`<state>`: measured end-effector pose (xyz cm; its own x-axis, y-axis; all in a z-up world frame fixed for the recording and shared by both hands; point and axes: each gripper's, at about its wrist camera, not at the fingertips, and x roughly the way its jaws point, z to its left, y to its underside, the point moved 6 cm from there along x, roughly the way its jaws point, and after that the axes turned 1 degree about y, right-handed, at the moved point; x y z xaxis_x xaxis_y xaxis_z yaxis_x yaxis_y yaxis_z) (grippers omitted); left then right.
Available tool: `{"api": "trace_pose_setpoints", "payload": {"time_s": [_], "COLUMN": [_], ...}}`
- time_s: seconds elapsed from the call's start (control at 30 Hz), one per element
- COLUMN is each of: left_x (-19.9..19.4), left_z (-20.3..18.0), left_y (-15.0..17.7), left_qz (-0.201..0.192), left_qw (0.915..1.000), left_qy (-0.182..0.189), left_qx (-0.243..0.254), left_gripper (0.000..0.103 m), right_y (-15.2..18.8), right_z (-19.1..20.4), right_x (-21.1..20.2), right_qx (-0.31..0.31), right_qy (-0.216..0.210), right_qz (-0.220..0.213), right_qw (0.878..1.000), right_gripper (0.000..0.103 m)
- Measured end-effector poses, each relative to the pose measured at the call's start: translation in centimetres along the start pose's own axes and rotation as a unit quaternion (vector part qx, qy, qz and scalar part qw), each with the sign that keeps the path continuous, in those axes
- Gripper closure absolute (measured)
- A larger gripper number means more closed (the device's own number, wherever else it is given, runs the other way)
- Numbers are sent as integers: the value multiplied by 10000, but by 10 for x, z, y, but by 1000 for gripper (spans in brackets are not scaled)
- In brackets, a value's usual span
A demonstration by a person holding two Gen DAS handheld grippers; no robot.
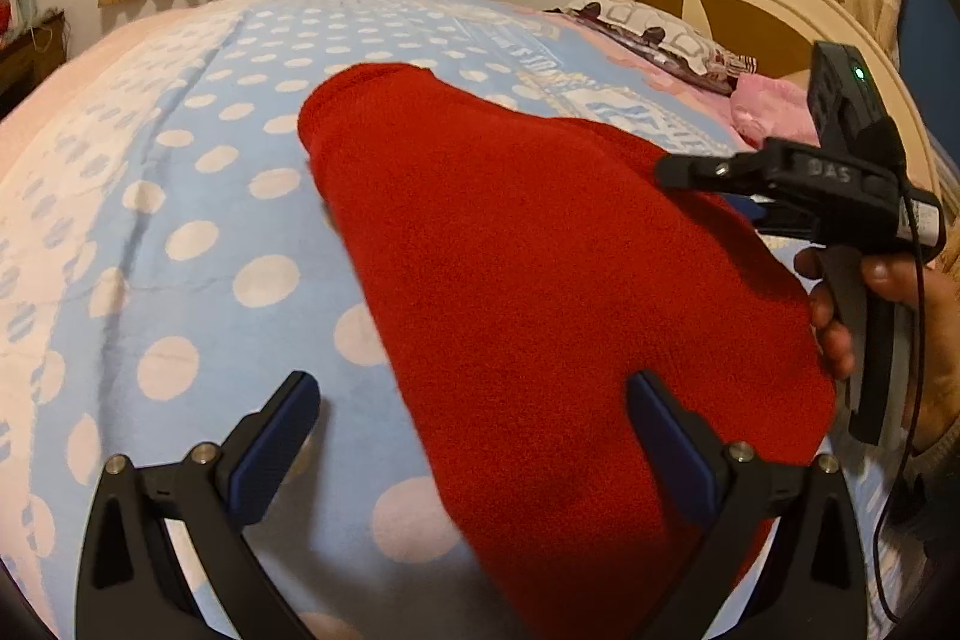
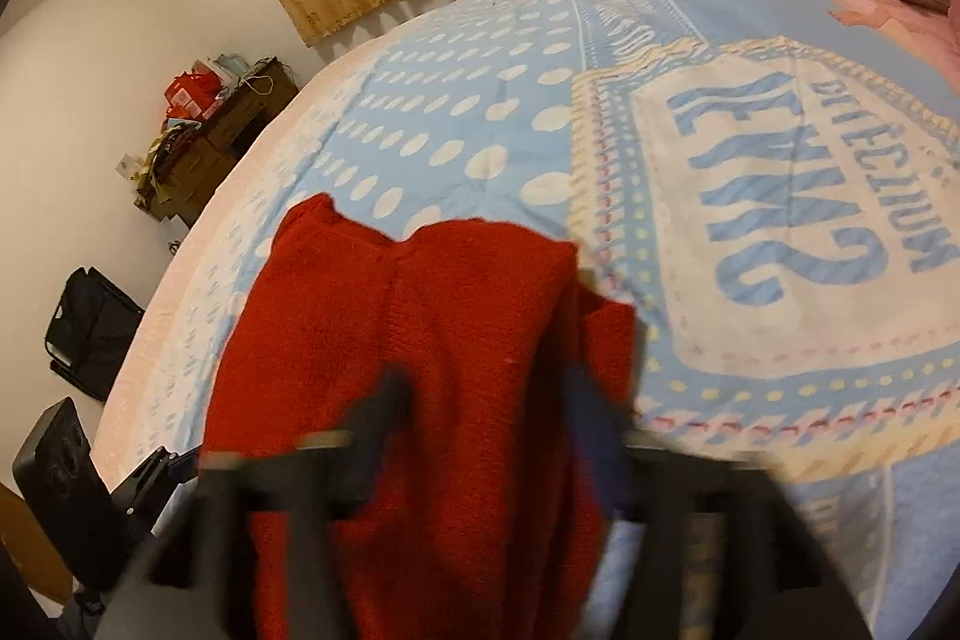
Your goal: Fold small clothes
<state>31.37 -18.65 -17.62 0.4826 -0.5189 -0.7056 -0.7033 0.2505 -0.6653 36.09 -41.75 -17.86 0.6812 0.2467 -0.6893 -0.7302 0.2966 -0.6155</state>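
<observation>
Nearest my left lens are the left tongs, spread wide with nothing between the blue pads; one pad hangs over the red knit garment, the other over the blue dotted blanket. That garment is the piece to be folded, and it lies on the bed, running from close under the left tongs away toward the far side of the blanket.

From the left view I see the right tongs reaching in from the side at the garment's right edge, their tip looking nearly together over or on the cloth. The right wrist view is smeared by motion, though, and there the right tongs seem to stand apart over the red knit. So I cannot tell whether they grip the edge or not.

My reading is that a fold is under way: in the right view one red layer already seems to lie doubled along the right side. Next, I judge, the right tongs need a sure pinch on that side edge, then a carry across toward the left, while the left tongs pin or catch the near hem so the knit does not slide on the soft blanket.
</observation>
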Motion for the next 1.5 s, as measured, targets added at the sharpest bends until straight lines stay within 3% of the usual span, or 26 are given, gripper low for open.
{"api": "trace_pose_setpoints", "payload": {"time_s": [0.13, 0.27, 0.63, 0.8, 0.97, 1.23, 1.37, 1.5], "left_x": [4, 4, 7, 9, 9, 11, 11, 11], "left_z": [2, 2, -1, -2, -2, -1, -1, -1], "left_y": [1, 1, 1, 1, 1, -2, -2, -2], "left_qz": [94, 99, 139, 163, 180, 194, 179, 182], "left_qw": [9995, 9996, 9994, 9995, 9995, 9993, 9993, 9992], "left_qy": [222, 218, 261, 238, 247, 289, 278, 306], "left_qx": [-179, -167, -157, -120, -121, -168, -158, -158], "left_gripper": [0, 0, 0, 0, 0, 0, 0, 0], "right_y": [-6, -5, -9, -7, -7, -7, -4, -5], "right_z": [-14, -17, -12, -5, -9, -15, -12, -7], "right_x": [8, 23, 33, 35, 35, 39, 36, 36], "right_qx": [95, 138, 164, -54, -44, 196, 72, -28], "right_qy": [94, -94, -806, -714, -582, -696, -642, -571], "right_qz": [80, 264, 198, 181, 203, 373, 155, 201], "right_qw": [9999, 9995, 9964, 9973, 9981, 9967, 9978, 9982], "right_gripper": [25, 25, 25, 27, 40, 36, 36, 37]}}
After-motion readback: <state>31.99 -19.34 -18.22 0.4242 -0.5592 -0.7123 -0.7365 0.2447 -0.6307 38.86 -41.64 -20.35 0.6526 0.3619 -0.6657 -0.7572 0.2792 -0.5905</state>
